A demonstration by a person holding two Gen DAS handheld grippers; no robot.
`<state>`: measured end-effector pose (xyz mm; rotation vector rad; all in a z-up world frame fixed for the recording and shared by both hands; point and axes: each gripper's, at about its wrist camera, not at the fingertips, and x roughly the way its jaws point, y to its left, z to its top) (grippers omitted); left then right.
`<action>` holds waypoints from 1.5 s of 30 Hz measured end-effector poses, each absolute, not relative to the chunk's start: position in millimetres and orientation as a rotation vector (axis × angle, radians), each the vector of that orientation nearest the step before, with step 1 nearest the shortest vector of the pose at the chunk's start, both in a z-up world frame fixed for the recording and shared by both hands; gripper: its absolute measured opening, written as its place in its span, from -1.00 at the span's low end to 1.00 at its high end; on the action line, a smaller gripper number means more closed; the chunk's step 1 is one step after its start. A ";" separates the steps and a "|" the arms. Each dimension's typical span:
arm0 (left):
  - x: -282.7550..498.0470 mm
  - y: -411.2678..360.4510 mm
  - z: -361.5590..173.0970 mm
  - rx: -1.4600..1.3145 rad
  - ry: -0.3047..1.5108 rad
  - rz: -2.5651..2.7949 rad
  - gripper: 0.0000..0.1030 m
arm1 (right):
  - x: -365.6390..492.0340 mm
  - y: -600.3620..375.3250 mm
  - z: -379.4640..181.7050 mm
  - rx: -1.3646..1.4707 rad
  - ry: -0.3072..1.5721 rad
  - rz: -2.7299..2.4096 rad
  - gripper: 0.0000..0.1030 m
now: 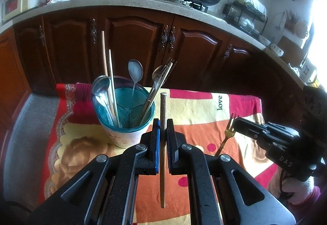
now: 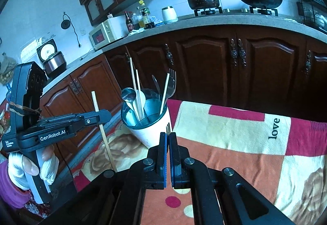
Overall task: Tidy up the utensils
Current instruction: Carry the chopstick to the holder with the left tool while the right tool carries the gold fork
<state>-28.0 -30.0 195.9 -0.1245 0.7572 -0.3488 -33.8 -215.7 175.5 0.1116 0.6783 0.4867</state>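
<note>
holding a thin wooden chopstick (image 1: pixel 163 143) upright between its black fingers, the left gripper (image 1: pixel 162 133) was clenched on the stick near its upper part, level above the patterned red, orange and cream blanket (image 1: pixel 204 106). in the right wrist view the same gripper (image 2: pixel 102 117) reached in from the left, gripped by a white-gloved hand (image 2: pixel 30 165), with the chopstick (image 2: pixel 101 122) slanting through its tip.

just left of the left gripper stood the round white cup with a teal lining (image 1: pixel 124 108) on the blanket. it held steel spoons (image 1: pixel 135 70), pale chopsticks (image 1: pixel 110 81) and a steel fork (image 1: pixel 163 73), all leaning on the rim.

to the right, the right gripper (image 1: pixel 238 124) was clamped on a gold-coloured metal fork (image 1: pixel 226 133), tines up, above the blanket and apart from the cup. in its own view the right gripper (image 2: pixel 168 137) stood nearly closed, the tines (image 2: pixel 168 127) showing between the fingertips, just in front of the cup (image 2: pixel 151 128).
</note>
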 end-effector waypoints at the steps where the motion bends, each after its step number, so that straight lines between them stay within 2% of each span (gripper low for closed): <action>1: -28.3 -29.0 196.9 -0.125 0.755 -0.347 -0.91 | -33.5 -214.1 176.3 0.111 0.677 0.488 -0.97; 30: 11.4 42.7 292.3 -0.205 0.571 -0.228 -0.91 | 6.6 -164.6 216.4 0.075 0.591 0.498 -0.97; 45: 49.1 39.9 289.7 -0.190 0.507 -0.139 -0.91 | 38.1 -143.2 223.6 0.005 0.499 0.368 -0.97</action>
